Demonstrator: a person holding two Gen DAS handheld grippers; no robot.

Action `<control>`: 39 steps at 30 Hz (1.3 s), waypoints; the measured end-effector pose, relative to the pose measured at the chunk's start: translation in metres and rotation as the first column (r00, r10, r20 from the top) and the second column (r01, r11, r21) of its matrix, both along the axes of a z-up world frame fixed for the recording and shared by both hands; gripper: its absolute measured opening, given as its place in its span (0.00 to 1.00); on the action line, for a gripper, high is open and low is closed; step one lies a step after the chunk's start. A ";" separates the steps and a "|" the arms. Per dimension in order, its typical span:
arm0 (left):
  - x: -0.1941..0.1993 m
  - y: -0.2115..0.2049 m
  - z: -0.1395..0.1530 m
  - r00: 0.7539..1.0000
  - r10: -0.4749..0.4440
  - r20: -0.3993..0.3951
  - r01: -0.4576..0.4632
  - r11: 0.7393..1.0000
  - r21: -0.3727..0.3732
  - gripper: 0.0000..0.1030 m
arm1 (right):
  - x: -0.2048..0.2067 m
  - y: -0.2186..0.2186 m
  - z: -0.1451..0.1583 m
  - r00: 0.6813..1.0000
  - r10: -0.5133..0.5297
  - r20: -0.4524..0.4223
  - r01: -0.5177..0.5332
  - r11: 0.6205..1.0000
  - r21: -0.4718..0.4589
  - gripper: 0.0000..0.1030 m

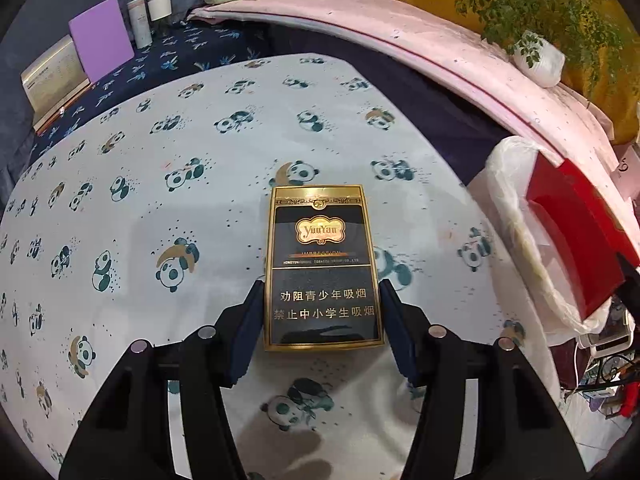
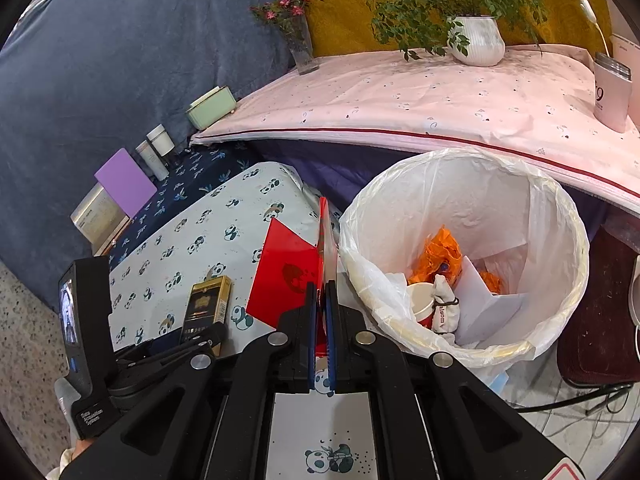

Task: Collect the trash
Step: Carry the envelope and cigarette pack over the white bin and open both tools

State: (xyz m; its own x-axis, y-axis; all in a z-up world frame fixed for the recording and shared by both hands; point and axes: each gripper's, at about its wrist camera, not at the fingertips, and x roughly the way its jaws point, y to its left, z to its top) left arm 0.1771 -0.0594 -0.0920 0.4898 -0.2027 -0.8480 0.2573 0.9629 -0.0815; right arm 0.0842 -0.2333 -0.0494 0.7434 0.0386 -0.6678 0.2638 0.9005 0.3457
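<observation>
My left gripper point(image 1: 322, 300) fingers straddle the black-and-gold cigarette pack point(image 1: 322, 268), touching, maybe not clamped: could slip. My right gripper point(image 2: 320, 292) pinches the red folded card point(image 2: 288, 268) beside the white-lined bin point(image 2: 560, 208); it may miss the rim.

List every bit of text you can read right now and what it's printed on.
"YunYan": gold emblem on the cigarette pack between the left tongs.
"劝阻青少年吸烟" and "禁止中小学生吸烟": lower half of that pack.
The pack's thin line under the emblem: too small to read reliably.
"9": pink canister on the pink cloth.
Red lettering on the paper cup in the trash bin: upside down, unreadable.
</observation>
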 end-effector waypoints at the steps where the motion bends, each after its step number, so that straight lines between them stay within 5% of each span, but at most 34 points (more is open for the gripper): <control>1: -0.003 -0.002 0.004 1.000 -0.007 0.007 0.007 1.000 -0.004 0.52 | -0.001 0.000 0.001 1.000 -0.001 0.002 0.001 1.000 0.000 0.04; 18: -0.042 -0.097 0.062 0.972 -0.215 0.099 0.222 0.973 -0.064 0.52 | -0.041 -0.050 0.024 0.991 -0.118 0.061 0.119 0.993 -0.006 0.04; 31: -0.048 -0.167 0.056 0.939 -0.331 0.092 0.336 0.941 -0.040 0.53 | -0.063 -0.099 0.015 0.973 -0.225 0.057 0.224 0.974 0.016 0.04; 39: -0.043 -0.161 0.053 0.949 -0.299 0.095 0.304 0.952 -0.039 0.63 | -0.064 -0.107 0.009 0.970 -0.239 0.048 0.238 0.971 0.023 0.04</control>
